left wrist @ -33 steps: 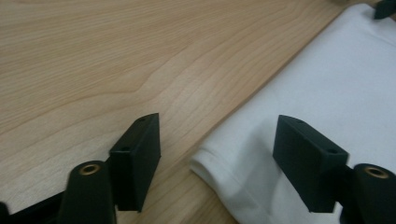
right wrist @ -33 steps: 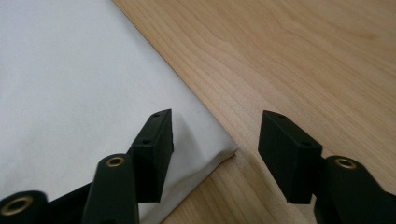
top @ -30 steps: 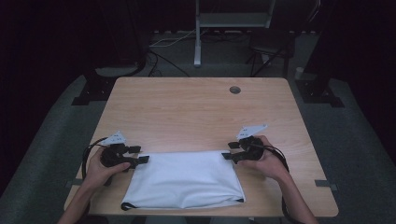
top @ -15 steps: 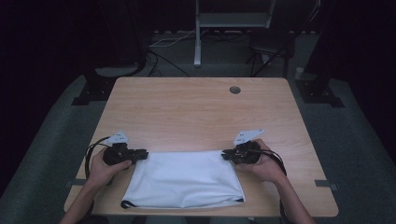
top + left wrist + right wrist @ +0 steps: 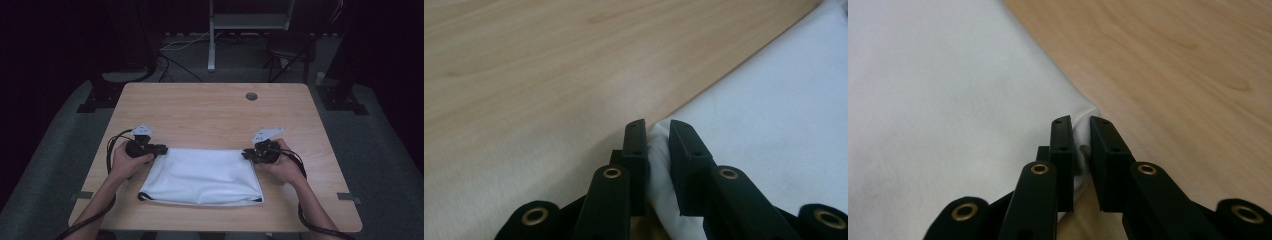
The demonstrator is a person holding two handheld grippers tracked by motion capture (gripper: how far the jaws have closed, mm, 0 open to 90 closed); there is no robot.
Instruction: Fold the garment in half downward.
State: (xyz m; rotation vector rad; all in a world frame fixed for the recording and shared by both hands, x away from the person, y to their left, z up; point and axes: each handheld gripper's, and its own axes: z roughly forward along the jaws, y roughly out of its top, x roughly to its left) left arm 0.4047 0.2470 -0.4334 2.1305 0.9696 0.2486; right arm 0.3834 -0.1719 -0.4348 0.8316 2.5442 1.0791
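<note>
A white cloth (image 5: 200, 176) with a dark hem lies folded flat on the near half of the wooden table (image 5: 210, 115). My left gripper (image 5: 164, 149) is at the cloth's far left corner. Its jaws have just been closing and now pinch a fold of the white cloth (image 5: 774, 100) between the left gripper (image 5: 656, 127) pads. My right gripper (image 5: 245, 154) is at the far right corner. Its jaws have also just closed, and the cloth (image 5: 948, 100) corner is squeezed in the right gripper (image 5: 1080, 122). A hand holds each gripper low over the table.
A round cable hole (image 5: 251, 96) sits in the table's far right part. Bare wood stretches beyond the cloth. A white stand pole (image 5: 212, 35) and cables are on the dark floor behind the table. Each gripper's black cable trails back along the forearm.
The left gripper slid right onto the cloth's far left corner and its jaws closed on it. The right gripper's jaws closed on the far right corner, with little travel.
</note>
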